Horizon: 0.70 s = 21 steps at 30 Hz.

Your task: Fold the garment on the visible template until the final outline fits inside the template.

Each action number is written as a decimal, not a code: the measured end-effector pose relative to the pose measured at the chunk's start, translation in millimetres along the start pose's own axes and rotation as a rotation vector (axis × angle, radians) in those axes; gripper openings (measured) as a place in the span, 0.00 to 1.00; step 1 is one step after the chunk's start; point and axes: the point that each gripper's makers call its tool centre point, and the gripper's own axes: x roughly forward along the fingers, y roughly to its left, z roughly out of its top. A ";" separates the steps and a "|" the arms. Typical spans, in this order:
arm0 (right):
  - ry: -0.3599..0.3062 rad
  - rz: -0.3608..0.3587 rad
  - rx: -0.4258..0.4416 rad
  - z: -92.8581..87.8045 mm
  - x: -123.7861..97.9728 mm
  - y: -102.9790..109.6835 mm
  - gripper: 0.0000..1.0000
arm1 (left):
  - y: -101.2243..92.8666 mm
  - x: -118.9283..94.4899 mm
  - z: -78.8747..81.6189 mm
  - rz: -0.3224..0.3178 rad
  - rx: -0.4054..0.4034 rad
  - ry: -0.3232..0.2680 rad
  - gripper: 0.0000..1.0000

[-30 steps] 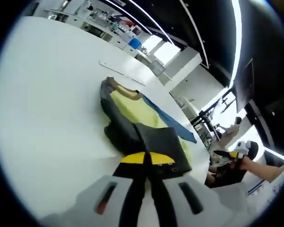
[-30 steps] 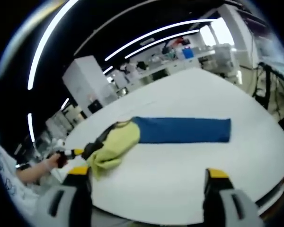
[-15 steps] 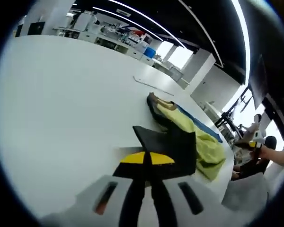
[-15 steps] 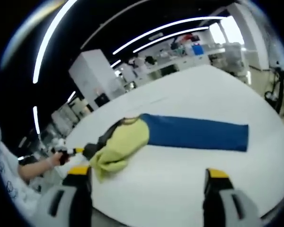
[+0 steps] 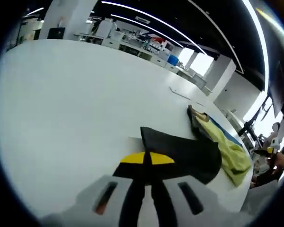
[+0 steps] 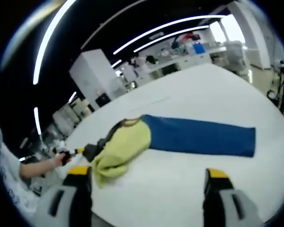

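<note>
A garment with a yellow-green body point(image 6: 125, 144) and a black part point(image 5: 184, 151) lies bunched on the white table point(image 5: 75, 94). It rests on the left end of a long blue rectangular template point(image 6: 201, 136). My left gripper point(image 5: 146, 161) is shut on the black fabric, which stretches from its jaws to the yellow-green part point(image 5: 227, 150). In the right gripper view the left gripper point(image 6: 80, 152) sits at the garment's near-left end, held by a hand point(image 6: 54, 161). My right gripper point(image 6: 146, 182) hovers open over bare table point(image 6: 189, 175), short of the garment.
A thin white strip point(image 5: 180, 92) lies on the table beyond the garment. Benches with equipment point(image 5: 132, 40) and a white pillar point(image 6: 92, 78) stand past the far edge. The table's edge runs close behind the left gripper point(image 6: 61, 142).
The left gripper, still shut on the black fabric, has drawn it out and away from the yellow-green body, and its view has swung. The right gripper stayed open and barely moved.
</note>
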 end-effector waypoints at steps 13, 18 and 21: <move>-0.005 -0.016 0.011 4.4 -1.2 -6.1 0.99 | 71.2 -4.4 22.2 0.150 -0.062 -0.061 0.00; -0.010 -0.019 0.015 5.2 -1.3 -6.4 0.99 | 88.4 -19.1 17.7 0.211 -0.105 -0.077 0.00; -0.004 -0.020 0.019 2.7 -0.7 -6.5 0.99 | 94.2 -23.9 14.9 0.232 -0.119 -0.091 0.00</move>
